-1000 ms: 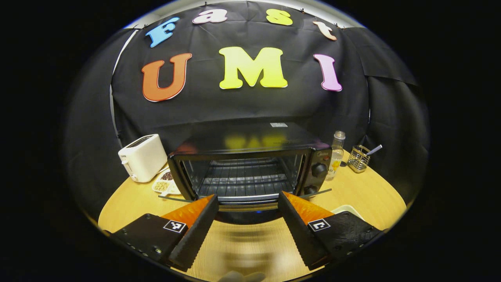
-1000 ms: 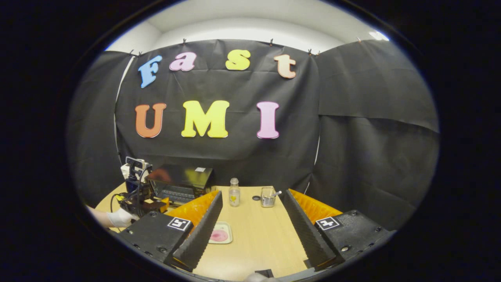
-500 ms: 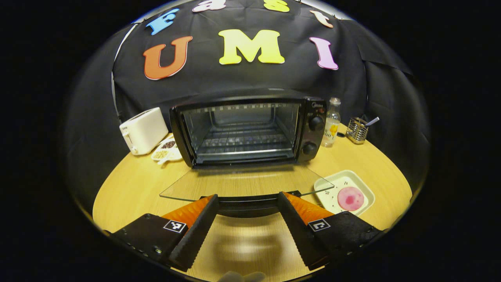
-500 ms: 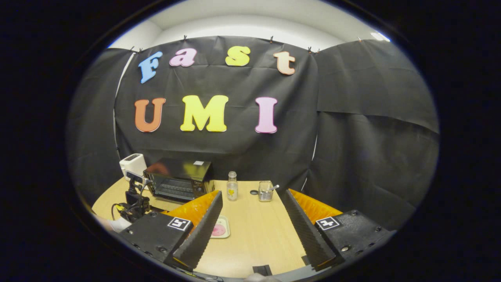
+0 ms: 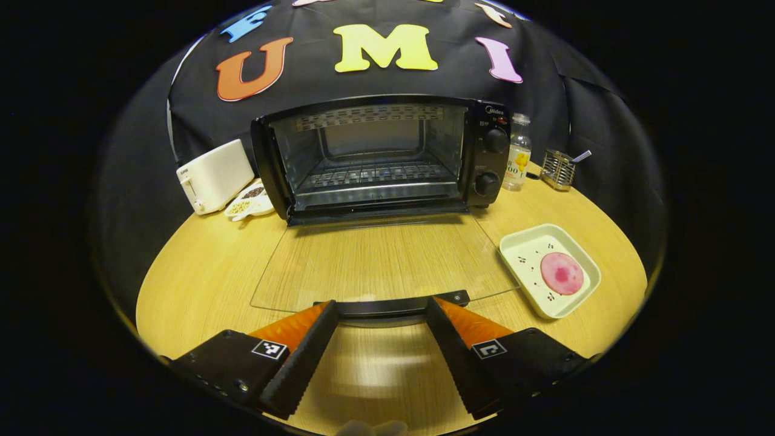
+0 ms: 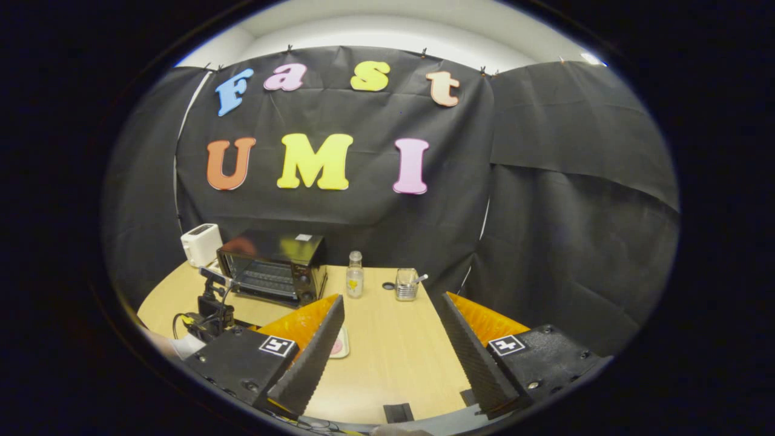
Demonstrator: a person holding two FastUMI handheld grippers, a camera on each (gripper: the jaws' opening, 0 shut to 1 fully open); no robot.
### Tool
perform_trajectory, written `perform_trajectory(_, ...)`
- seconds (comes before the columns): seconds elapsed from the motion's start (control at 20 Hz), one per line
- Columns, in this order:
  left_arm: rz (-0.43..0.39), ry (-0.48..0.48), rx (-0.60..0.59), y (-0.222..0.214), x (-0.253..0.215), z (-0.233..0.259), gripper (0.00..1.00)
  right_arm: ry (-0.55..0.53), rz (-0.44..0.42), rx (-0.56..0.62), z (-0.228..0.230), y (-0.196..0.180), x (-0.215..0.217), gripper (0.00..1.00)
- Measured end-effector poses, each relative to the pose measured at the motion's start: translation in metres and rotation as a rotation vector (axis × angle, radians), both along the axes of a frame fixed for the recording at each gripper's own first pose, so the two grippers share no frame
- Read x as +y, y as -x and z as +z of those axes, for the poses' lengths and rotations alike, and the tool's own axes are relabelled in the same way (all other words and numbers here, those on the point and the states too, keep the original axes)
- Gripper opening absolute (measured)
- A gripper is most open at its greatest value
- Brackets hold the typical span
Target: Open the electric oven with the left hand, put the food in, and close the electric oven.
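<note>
Glass oven door (image 5: 381, 260) lies flat before the spread-fingered left hand-held gripper (image 5: 380, 312).

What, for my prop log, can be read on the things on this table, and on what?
No text reads clearly.
Oven brand mark, above its knobs: too small.
Bottle label: blurred.
Toaster mark: too small.
Left gripper tags: square patterns, no words.
</note>
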State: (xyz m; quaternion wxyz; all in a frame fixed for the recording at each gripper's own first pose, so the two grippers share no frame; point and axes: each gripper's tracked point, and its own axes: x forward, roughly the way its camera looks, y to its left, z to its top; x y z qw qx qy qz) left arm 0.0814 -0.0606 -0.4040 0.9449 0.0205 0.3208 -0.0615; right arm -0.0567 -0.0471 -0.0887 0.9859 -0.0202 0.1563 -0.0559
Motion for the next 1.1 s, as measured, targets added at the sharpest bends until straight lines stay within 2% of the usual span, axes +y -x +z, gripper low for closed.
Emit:
perform_trajectory(0.05, 0.003, 0.006, -0.001, 0.001, 0.001, 0.0, 0.95, -0.004, 0.004, 0.007, -0.004, -0.001, 0.002, 1.0)
perform_trajectory(0.15, 0.008, 0.013, -0.023, 0.0, 0.002, 0.007, 0.95, -0.008, 0.013, 0.021, -0.011, -0.006, 0.003, 0.96)
perform_trajectory(0.2, 0.012, 0.017, -0.048, -0.001, 0.004, 0.013, 0.95, -0.01, 0.016, 0.031, -0.016, -0.01, 0.002, 1.0)
perform_trajectory(0.35, 0.041, 0.021, -0.103, 0.005, 0.019, 0.044, 0.98, -0.015, 0.037, 0.076, -0.044, -0.027, -0.002, 0.98)
perform_trajectory(0.4, 0.05, 0.025, -0.129, 0.01, 0.024, 0.059, 0.97, -0.02, 0.049, 0.093, -0.056, -0.035, -0.001, 0.95)
perform_trajectory(0.65, 0.08, -0.022, -0.284, 0.041, 0.05, 0.155, 0.97, -0.054, 0.126, 0.244, -0.138, -0.082, 0.0, 0.94)
perform_trajectory(0.85, 0.154, -0.024, -0.387, 0.069, 0.059, 0.232, 0.97, -0.099, 0.209, 0.376, -0.206, -0.12, 0.01, 0.92)
perform_trajectory(0.95, 0.193, -0.031, -0.412, 0.086, 0.062, 0.258, 0.96, -0.144, 0.248, 0.444, -0.236, -0.137, 0.019, 0.82)
perform_trajectory(1.05, 0.23, -0.032, -0.429, 0.1, 0.061, 0.279, 0.96, -0.198, 0.282, 0.516, -0.264, -0.15, 0.03, 0.82)
perform_trajectory(1.1, 0.247, -0.029, -0.431, 0.106, 0.059, 0.286, 0.96, -0.225, 0.292, 0.547, -0.276, -0.158, 0.035, 0.7)
